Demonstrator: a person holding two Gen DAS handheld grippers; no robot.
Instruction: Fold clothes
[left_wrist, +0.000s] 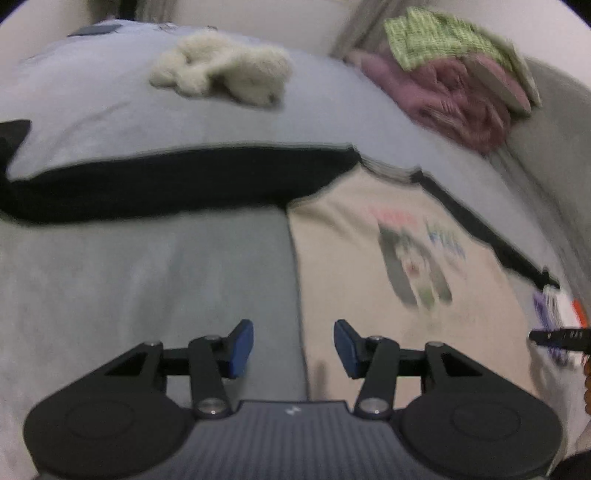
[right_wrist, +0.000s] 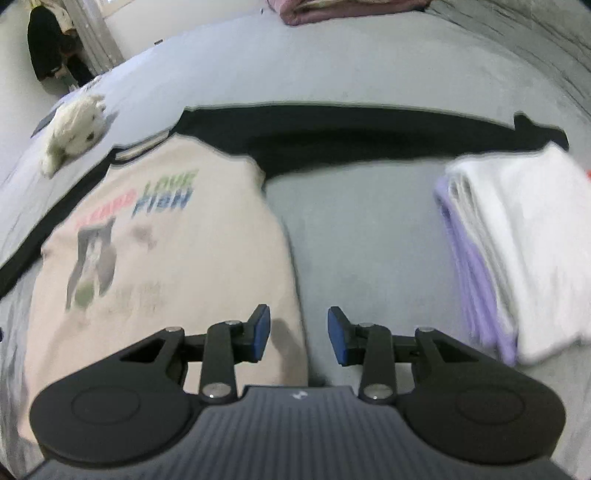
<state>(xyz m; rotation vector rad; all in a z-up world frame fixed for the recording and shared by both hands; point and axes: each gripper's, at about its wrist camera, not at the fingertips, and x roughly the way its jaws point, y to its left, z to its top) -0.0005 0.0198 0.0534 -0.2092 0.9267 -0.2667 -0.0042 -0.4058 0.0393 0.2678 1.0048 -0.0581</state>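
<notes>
The shirt (right_wrist: 166, 236) lies flat on the bed (right_wrist: 369, 229), print up, black sleeves spread, from 9 to 12 o'clock of the right tool (right_wrist: 299, 334). At 2 o'clock sits a folded stack (right_wrist: 517, 243). Both tools, left (left_wrist: 293, 349) too, hang released and empty. Judging so, some folding is done; this shirt remains unfolded.

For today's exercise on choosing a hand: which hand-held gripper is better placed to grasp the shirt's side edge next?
Probably the right hand-held gripper: open, it straddles the beige shirt edge. The left hand-held gripper, also open, sits similarly, mostly over the sheet.
</notes>
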